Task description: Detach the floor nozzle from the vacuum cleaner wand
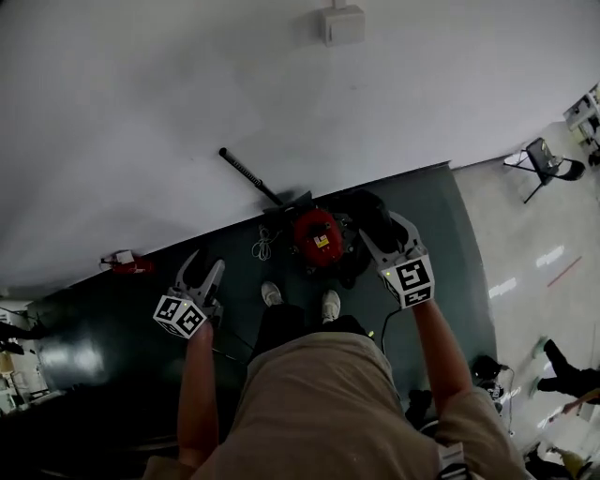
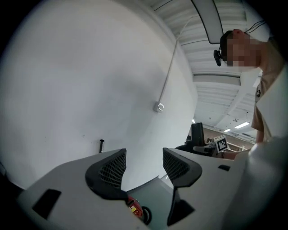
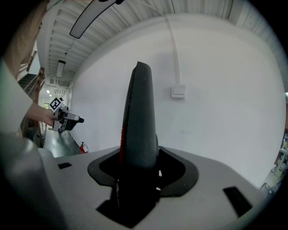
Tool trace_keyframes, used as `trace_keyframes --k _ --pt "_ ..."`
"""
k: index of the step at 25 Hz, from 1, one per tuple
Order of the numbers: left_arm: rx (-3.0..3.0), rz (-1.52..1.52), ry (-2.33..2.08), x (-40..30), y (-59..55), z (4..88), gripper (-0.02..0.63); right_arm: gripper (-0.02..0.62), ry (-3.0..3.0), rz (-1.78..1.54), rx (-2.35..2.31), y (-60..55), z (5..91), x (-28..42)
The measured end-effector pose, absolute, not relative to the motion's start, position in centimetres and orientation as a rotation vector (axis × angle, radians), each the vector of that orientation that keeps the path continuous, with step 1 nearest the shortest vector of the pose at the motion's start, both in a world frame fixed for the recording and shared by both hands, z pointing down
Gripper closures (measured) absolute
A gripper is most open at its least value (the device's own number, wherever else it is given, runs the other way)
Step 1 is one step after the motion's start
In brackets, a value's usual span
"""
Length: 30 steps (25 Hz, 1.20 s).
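A red canister vacuum cleaner point(image 1: 317, 236) stands on the dark floor mat in front of the person's feet. Its black wand point(image 1: 247, 175) rises slanted toward the white wall, and its tip point(image 2: 101, 144) shows in the left gripper view. My right gripper point(image 1: 382, 236) is shut on a dark grey floor nozzle point(image 3: 139, 117) with a red stripe, which stands upright between the jaws, just right of the canister point(image 1: 367, 212). My left gripper point(image 1: 203, 270) hangs open and empty, left of the vacuum; between its pads point(image 2: 112, 170) only wall and a bit of the red canister point(image 2: 134, 208) show.
A white wall box point(image 1: 341, 23) with a conduit sits high on the wall. A red item point(image 1: 126, 264) lies at the wall base on the left. A coiled white cable point(image 1: 262, 246) lies beside the canister. A folding chair point(image 1: 546, 159) stands far right.
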<state>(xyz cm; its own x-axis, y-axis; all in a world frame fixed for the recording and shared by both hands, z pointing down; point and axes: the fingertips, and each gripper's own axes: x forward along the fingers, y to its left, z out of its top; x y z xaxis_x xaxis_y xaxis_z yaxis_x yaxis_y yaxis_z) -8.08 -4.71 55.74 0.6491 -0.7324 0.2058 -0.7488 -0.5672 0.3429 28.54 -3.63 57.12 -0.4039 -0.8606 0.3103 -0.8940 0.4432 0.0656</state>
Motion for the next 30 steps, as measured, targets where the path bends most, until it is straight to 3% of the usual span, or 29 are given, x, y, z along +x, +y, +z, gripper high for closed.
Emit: trace_keyframes --k 13,30 --pt "2.441 0.013 -1.234 -14.1 -2.8 57.2 0.341 0.367 -2.337 0.237 1.432 -2.9 60.1 26.2" --pt "2.337 0.318 -1.161 -10.8 0.9 63.3 0.339 0.367 -2.37 0.433 1.246 -0.7 66.7 20.3"
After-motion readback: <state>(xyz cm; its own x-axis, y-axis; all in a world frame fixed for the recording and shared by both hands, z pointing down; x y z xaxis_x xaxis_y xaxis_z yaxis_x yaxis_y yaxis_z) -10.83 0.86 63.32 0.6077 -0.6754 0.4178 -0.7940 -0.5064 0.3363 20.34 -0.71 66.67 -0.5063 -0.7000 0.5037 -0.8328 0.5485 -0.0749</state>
